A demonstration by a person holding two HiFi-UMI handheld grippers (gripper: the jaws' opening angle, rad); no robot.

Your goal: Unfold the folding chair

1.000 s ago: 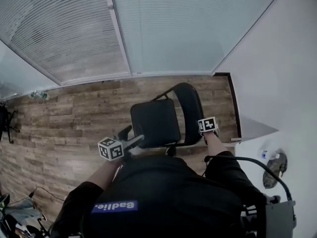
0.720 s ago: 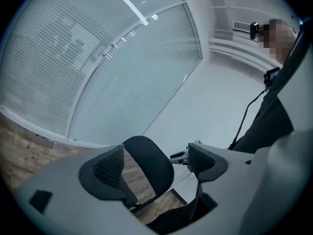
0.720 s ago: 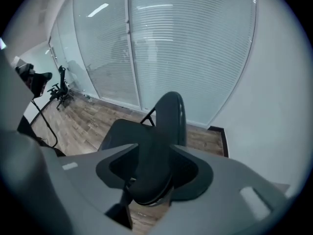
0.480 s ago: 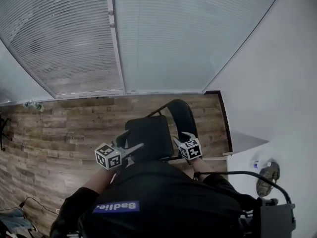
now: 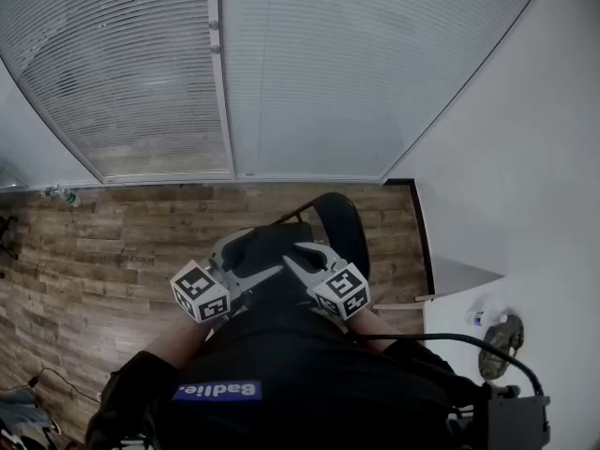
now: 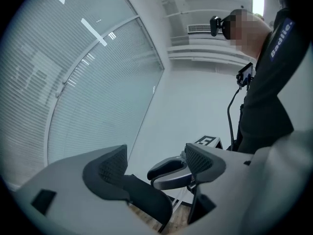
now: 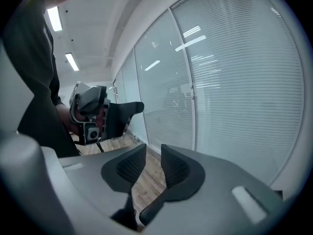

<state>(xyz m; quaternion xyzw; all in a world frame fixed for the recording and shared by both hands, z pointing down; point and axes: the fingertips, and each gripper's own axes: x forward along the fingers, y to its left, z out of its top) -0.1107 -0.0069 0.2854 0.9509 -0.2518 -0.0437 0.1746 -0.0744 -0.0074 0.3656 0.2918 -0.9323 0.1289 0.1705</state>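
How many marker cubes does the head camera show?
2. The left cube sits on the left gripper, the right cube on the right gripper, both near the folding chair. Both grippers' jaws are closing with nothing between them. None seems hidden.

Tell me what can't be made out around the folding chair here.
Folding chair legs: head view, hidden under its seat and the person's torso.
Small object on the floor, far left: head view, too small to name.

We saw slatted blinds (image 5: 309, 73) behind glass, a wood-plank floor (image 5: 103, 242), a white wall (image 5: 525, 157) at the right, and strip lights (image 7: 72, 61) overhead.
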